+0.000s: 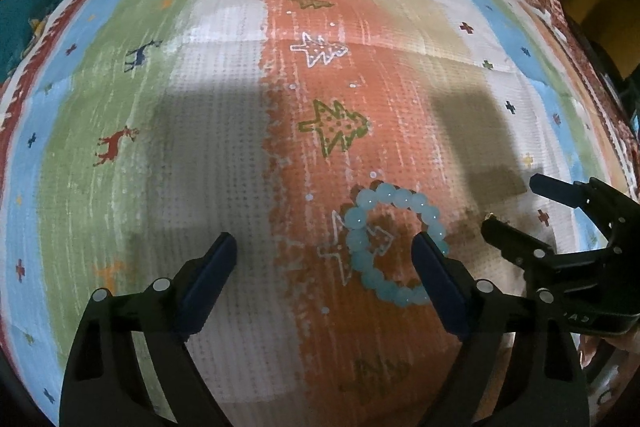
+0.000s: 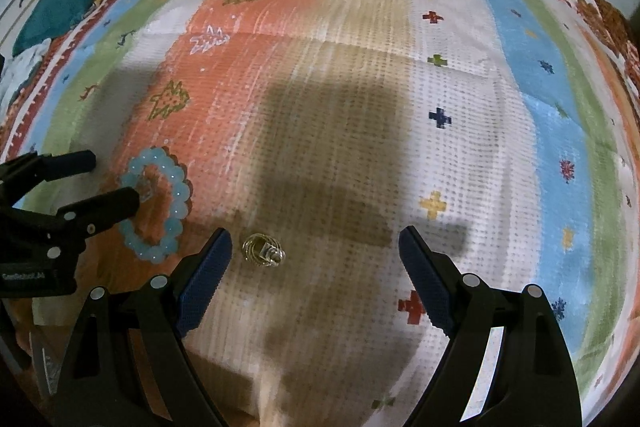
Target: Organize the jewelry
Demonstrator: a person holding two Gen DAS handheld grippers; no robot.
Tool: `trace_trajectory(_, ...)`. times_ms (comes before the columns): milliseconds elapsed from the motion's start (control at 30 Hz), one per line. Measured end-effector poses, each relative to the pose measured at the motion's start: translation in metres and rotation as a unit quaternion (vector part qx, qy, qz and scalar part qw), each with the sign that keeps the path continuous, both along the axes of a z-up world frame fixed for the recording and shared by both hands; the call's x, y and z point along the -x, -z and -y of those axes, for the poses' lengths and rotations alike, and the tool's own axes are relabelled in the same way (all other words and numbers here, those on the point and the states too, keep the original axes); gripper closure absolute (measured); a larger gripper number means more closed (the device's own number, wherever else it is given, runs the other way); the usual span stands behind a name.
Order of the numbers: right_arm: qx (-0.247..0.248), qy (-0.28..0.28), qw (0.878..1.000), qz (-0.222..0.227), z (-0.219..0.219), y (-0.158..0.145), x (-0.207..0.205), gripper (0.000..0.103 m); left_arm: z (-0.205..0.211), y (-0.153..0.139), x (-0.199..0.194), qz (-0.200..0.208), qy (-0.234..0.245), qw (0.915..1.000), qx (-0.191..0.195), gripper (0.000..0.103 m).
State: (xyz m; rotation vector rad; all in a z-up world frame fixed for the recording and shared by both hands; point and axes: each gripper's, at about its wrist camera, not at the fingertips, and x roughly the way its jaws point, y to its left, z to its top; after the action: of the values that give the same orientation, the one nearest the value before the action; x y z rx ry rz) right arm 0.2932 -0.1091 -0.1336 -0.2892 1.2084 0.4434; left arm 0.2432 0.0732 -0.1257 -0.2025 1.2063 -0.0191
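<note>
Beaded bracelet [image 1: 394, 245] beside wiry ring [image 2: 264, 250]

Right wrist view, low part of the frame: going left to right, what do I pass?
The left hand-held gripper coming in from the left edge → the light blue bead bracelet → the gold ring on the patterned cloth → the red cross print.

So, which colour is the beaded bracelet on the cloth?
The beaded bracelet is pale, translucent light blue, and the left wrist view shows it best.
</note>
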Motion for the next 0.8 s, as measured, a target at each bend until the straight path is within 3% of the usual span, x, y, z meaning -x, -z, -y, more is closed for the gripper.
trace_trajectory(133,0.004,-0.002,1.000,-0.002,-0.002,0.005,0.000,0.017,0.003,0.003,0.001,-0.003,0.011,0.9996,-0.025,0.024)
trace_trajectory(200,0.001,0.002,1.000,-0.007,-0.002,0.006,-0.001,0.018,0.003,0.004,0.001,-0.007,0.010,0.9992,-0.037,0.032)
trace_trajectory(267,0.000,0.007,1.000,-0.011,0.000,0.006,-0.003,0.023,0.002,0.005,0.002,-0.009,0.010,0.9989,-0.046,0.037)
trace_trajectory(333,-0.001,0.012,1.000,-0.013,0.001,0.004,-0.004,0.036,0.001,0.005,0.003,-0.009,0.013,0.9981,-0.059,0.047)
trace_trajectory(500,-0.016,0.014,0.999,-0.027,0.005,0.002,-0.005,0.068,0.002,0.002,0.006,-0.012,0.026,0.9976,-0.063,0.086)
trace_trajectory(533,-0.020,0.013,0.999,-0.030,0.005,0.002,-0.005,0.075,0.003,0.003,0.005,-0.012,0.028,0.9976,-0.062,0.090)
trace_trajectory(600,-0.025,0.013,0.999,-0.034,0.007,0.003,-0.005,0.082,0.005,0.003,0.006,-0.011,0.031,0.9975,-0.062,0.092)
trace_trajectory(800,-0.028,0.008,0.999,-0.031,0.009,0.002,-0.003,0.082,0.002,0.001,0.006,-0.011,0.031,0.9981,-0.053,0.092)
